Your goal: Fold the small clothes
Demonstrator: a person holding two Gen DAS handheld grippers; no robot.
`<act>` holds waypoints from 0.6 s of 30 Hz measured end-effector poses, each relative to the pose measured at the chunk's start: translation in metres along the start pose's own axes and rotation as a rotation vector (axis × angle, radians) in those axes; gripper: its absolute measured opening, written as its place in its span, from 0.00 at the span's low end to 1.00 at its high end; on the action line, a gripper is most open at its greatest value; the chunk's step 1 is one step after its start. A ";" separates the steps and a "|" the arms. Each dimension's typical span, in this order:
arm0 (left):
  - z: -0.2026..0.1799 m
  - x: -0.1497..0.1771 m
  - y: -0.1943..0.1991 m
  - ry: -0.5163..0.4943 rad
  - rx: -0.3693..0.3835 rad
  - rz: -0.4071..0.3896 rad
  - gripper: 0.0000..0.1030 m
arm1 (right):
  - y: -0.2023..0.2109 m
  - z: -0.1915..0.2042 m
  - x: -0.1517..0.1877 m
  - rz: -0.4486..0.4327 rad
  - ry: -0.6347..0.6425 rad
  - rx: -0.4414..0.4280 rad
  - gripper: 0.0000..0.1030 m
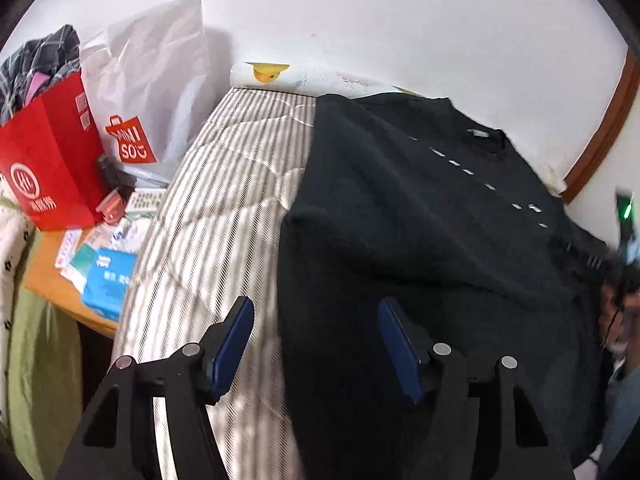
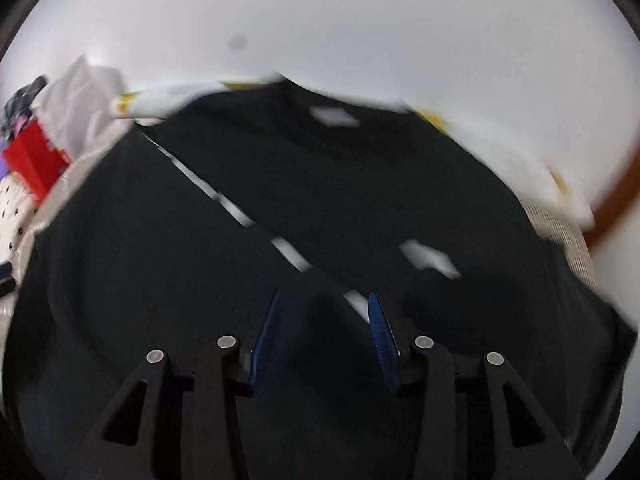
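Observation:
A black sweater [image 1: 420, 220] with a dashed white line across its chest lies spread on a striped bed [image 1: 224, 184], collar toward the wall. My left gripper [image 1: 316, 320] is open above the sweater's left edge, one blue pad over the bedding and one over the cloth, holding nothing. In the blurred right wrist view the sweater [image 2: 320, 184] fills the frame, with one side folded over along a diagonal edge. My right gripper [image 2: 324, 312] is open just above the cloth, holding nothing.
Left of the bed a wooden side table [image 1: 44, 276] holds a red paper bag [image 1: 52, 160], a white Miniso bag [image 1: 148, 92] and blue boxes [image 1: 108, 280]. A white wall stands behind the bed. A person's head [image 1: 620, 312] shows at the right edge.

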State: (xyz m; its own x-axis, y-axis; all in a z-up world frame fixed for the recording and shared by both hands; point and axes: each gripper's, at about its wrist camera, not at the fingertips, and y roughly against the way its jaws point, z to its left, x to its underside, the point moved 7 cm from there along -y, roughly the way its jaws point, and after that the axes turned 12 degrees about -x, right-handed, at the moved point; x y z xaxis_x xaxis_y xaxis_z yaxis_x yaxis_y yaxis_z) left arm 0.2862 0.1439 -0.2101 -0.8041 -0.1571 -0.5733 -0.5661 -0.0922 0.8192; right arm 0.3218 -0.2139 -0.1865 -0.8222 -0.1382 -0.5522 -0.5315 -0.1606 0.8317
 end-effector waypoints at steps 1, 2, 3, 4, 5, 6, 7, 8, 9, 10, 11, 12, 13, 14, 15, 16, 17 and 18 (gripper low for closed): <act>-0.002 0.002 0.003 -0.002 -0.002 0.000 0.60 | 0.001 -0.013 0.015 0.016 -0.025 0.006 0.44; -0.005 0.005 0.008 -0.011 -0.012 -0.002 0.60 | 0.001 -0.022 0.024 0.023 -0.039 0.012 0.44; -0.008 0.007 0.011 -0.018 -0.020 -0.003 0.60 | 0.001 -0.030 0.034 0.030 -0.045 0.020 0.43; -0.012 0.008 0.016 -0.023 -0.023 -0.006 0.60 | 0.000 -0.035 0.043 0.021 -0.020 0.037 0.43; -0.016 0.009 0.021 -0.027 -0.024 -0.012 0.60 | 0.002 -0.037 0.046 -0.006 0.002 0.051 0.43; -0.020 0.009 0.027 -0.029 -0.026 -0.018 0.60 | 0.001 -0.037 0.047 -0.021 0.011 0.064 0.43; -0.023 0.009 0.031 -0.028 -0.027 -0.024 0.60 | 0.000 -0.042 0.046 -0.034 0.001 0.088 0.43; -0.027 0.009 0.037 -0.031 -0.026 -0.030 0.60 | -0.001 -0.044 0.045 -0.039 -0.016 0.094 0.43; -0.032 0.010 0.042 -0.035 -0.023 -0.037 0.61 | -0.001 -0.046 0.044 -0.039 -0.045 0.087 0.42; -0.038 0.009 0.048 -0.045 -0.023 -0.046 0.61 | 0.002 -0.048 0.043 -0.035 -0.071 0.087 0.42; -0.042 0.009 0.051 -0.054 -0.027 -0.052 0.63 | 0.005 -0.047 0.043 -0.037 -0.070 0.098 0.42; -0.048 0.009 0.054 -0.065 -0.032 -0.058 0.64 | 0.014 -0.047 0.043 -0.047 -0.063 0.108 0.42; -0.053 0.010 0.056 -0.072 -0.033 -0.062 0.64 | 0.026 -0.049 0.044 -0.067 -0.062 0.120 0.42; -0.058 0.009 0.058 -0.076 -0.030 -0.064 0.64 | 0.042 -0.055 0.048 -0.085 -0.069 0.131 0.42; -0.063 0.008 0.059 -0.077 -0.025 -0.065 0.65 | 0.055 -0.061 0.054 -0.096 -0.081 0.137 0.43; -0.069 0.008 0.059 -0.076 -0.017 -0.067 0.65 | 0.072 -0.072 0.061 -0.107 -0.100 0.154 0.44; -0.075 0.008 0.060 -0.075 -0.009 -0.070 0.66 | 0.081 -0.082 0.064 -0.115 -0.111 0.170 0.45; -0.082 0.008 0.059 -0.076 -0.002 -0.070 0.66 | 0.096 -0.097 0.073 -0.126 -0.132 0.206 0.46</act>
State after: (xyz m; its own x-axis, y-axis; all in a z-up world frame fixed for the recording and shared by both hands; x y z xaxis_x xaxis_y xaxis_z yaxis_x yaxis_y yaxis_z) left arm 0.2611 0.0563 -0.1651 -0.7738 -0.0753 -0.6290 -0.6214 -0.1027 0.7768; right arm 0.2299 -0.3339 -0.1525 -0.7590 0.0008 -0.6511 -0.6506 0.0354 0.7586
